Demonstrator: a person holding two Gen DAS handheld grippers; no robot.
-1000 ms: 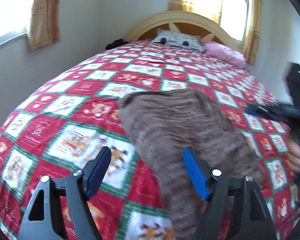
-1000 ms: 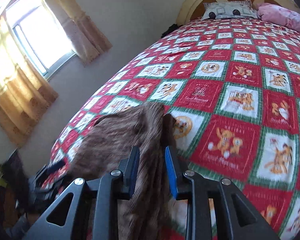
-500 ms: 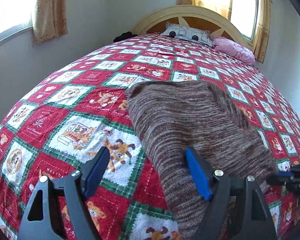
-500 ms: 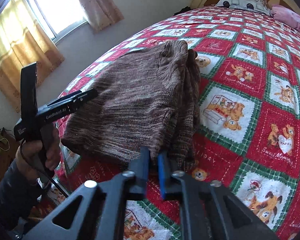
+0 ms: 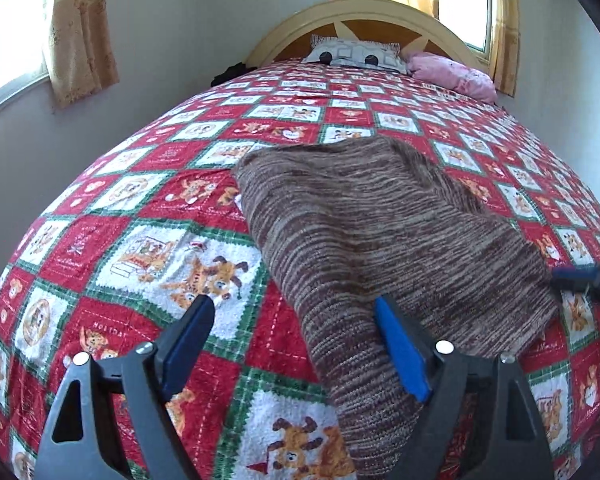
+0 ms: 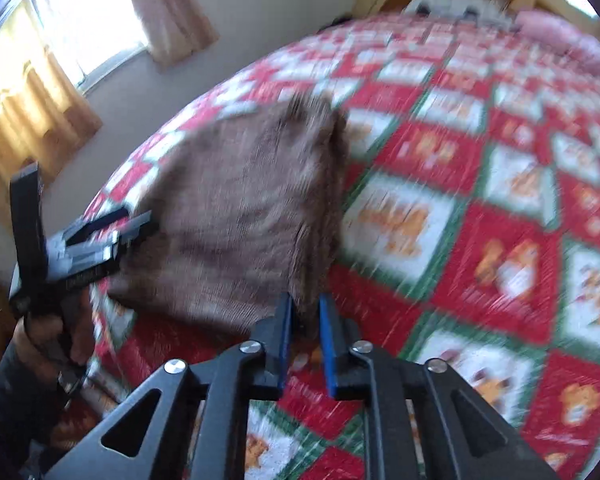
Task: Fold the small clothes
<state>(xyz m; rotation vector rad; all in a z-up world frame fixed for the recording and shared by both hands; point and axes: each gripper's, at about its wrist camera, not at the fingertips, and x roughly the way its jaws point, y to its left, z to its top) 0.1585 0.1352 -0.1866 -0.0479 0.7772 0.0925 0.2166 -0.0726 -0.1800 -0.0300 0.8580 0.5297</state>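
Your left gripper point(image 5: 292, 320) has its jaws wide apart and has just been opening, its left pad over the bedspread point(image 5: 148, 248), its right pad over the brown sweater point(image 5: 380, 224) lying folded there. Your right gripper point(image 6: 305, 310), just reopening slightly, has the sweater's near corner between its nearly closed pads.

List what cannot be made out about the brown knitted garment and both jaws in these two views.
- Garment's near end: left wrist view, cut off by the bottom edge and left gripper.
- Right gripper's grip: right wrist view, motion blur; garment corner sits between narrow jaws, pressing unclear.
- Garment type: folded, neither view shows sleeves or neckline.
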